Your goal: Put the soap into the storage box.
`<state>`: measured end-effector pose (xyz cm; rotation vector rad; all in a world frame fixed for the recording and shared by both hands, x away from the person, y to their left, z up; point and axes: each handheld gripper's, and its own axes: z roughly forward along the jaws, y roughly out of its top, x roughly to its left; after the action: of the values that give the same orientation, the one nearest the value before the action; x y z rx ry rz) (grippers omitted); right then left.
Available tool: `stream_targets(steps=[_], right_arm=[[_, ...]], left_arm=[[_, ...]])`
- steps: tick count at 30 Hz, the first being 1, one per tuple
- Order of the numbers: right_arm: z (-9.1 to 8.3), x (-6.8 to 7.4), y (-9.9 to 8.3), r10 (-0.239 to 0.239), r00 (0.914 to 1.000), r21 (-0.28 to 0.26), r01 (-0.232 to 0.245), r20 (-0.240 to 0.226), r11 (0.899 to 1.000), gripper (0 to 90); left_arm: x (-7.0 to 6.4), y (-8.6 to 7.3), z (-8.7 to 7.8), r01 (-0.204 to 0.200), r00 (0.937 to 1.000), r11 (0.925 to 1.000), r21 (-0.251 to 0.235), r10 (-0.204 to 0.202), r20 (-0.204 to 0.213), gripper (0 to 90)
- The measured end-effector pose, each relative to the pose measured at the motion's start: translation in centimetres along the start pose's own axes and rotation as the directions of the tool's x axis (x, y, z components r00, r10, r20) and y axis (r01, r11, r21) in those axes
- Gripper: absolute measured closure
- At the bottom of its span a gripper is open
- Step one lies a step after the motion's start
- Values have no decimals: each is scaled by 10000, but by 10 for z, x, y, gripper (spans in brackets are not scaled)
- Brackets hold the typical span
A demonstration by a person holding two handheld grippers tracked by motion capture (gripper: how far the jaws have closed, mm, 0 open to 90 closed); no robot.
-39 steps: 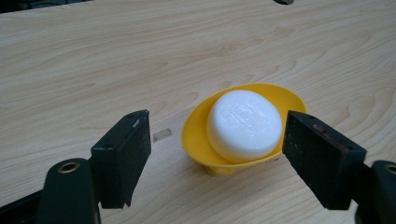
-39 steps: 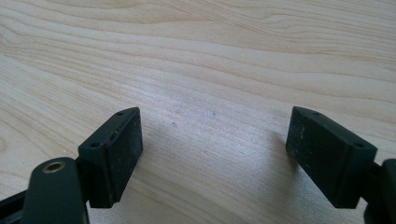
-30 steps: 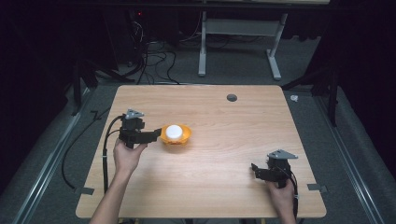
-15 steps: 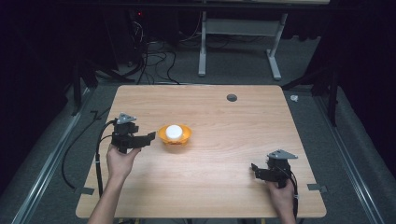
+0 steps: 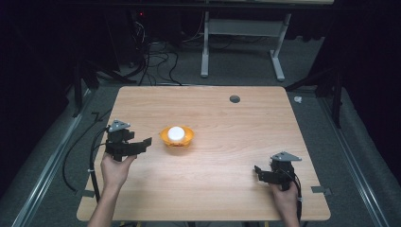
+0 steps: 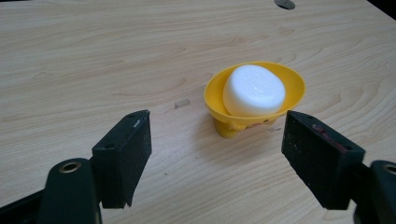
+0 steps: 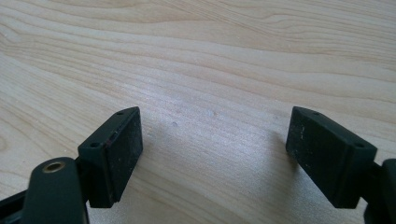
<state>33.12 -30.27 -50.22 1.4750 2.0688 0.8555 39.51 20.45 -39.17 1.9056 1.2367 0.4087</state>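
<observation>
A yellow bowl (image 5: 189, 138) stands left of the table's middle with a white round block (image 5: 176, 133) in it. My left gripper (image 5: 147, 142) hovers just to the bowl's left, apart from it, jaws open and pointing at it. In the left gripper view the bowl (image 6: 289, 80) and the white block (image 6: 254, 91) sit a short way beyond the open left gripper (image 6: 219, 125), slightly right of centre. My right gripper (image 5: 257, 173) rests near the front right of the table, open. In the right gripper view the right gripper (image 7: 215, 123) has only bare wood between its jaws.
The wooden table (image 5: 222, 123) has a dark round cable hole (image 5: 234, 99) at its back right, also seen as a hole (image 6: 285, 3) in the left gripper view. Cables and a desk frame (image 5: 241, 47) lie on the floor behind the table.
My left gripper has drawn back to the left and slightly toward the person, away from the bowl. The bowl, the white block and the right gripper have stayed put.
</observation>
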Motion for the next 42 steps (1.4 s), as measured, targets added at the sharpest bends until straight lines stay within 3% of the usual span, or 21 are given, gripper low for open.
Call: stream_targets(steps=[20, 42], right_arm=[[-1, 0, 0, 39, 10000, 8, -39, -21, 10000, 195], [0, 0, 0, 35, 10000, 7, -35, -12, 10000, 195]], left_arm=[[-3, -16, -13, -135, 9999, 9999, 58, 136, -76, 245], [-2, -50, -11, 384, 9987, 9992, 92, -386, 323, 239]])
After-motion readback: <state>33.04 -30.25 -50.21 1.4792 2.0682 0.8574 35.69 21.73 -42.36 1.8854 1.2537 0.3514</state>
